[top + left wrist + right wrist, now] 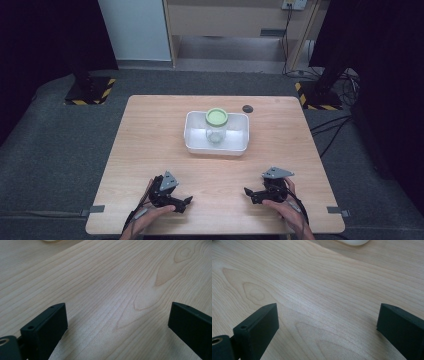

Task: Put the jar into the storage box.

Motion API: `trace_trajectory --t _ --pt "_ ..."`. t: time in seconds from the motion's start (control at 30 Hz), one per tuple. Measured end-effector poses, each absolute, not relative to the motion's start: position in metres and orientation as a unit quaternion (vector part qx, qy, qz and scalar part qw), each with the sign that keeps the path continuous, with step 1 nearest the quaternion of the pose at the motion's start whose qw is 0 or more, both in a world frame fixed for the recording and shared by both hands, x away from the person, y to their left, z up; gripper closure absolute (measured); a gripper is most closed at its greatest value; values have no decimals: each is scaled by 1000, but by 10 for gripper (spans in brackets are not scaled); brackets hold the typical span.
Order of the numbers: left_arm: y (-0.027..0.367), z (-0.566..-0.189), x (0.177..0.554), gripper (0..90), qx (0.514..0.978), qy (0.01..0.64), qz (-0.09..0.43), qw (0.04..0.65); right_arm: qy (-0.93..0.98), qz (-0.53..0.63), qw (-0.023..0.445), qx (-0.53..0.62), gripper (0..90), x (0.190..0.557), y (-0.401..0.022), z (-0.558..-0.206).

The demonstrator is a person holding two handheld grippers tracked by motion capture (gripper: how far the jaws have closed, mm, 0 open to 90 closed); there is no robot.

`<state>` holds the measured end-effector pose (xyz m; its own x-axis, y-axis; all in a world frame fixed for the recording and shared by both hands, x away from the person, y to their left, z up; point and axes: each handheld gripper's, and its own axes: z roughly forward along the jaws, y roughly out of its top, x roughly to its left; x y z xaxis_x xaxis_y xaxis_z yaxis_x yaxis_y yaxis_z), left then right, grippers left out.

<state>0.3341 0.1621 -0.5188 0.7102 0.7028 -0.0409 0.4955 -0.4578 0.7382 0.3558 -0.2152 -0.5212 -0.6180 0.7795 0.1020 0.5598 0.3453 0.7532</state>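
Observation:
A clear glass jar with a pale green lid (pixel 216 117) stands upright inside a white plastic tub (pixel 193 140) at the middle of the wooden table (pixel 150 145). My left gripper (pixel 186 202) rests near the front edge at the left, held by a hand, its jaws wide apart over bare wood (pixel 117 307). My right gripper (pixel 248 193) rests at the front right, also held by a hand, jaws wide apart with nothing between them (pixel 327 312). Both point inward toward each other, well short of the tub.
A small dark round object (pixel 247 108) lies on the table behind the tub at the right. Strips of grey tape (pixel 97 208) mark the front corners. Beyond the table stand dark stands with yellow-black bases (pixel 90 92) and trailing cables (pixel 330 127).

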Motion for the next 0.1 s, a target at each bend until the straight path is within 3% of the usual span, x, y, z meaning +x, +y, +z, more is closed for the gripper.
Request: trace_trajectory --t 0.1 --pt "162 -519 335 13 844 357 136 377 808 395 139 415 40 356 -215 -521"
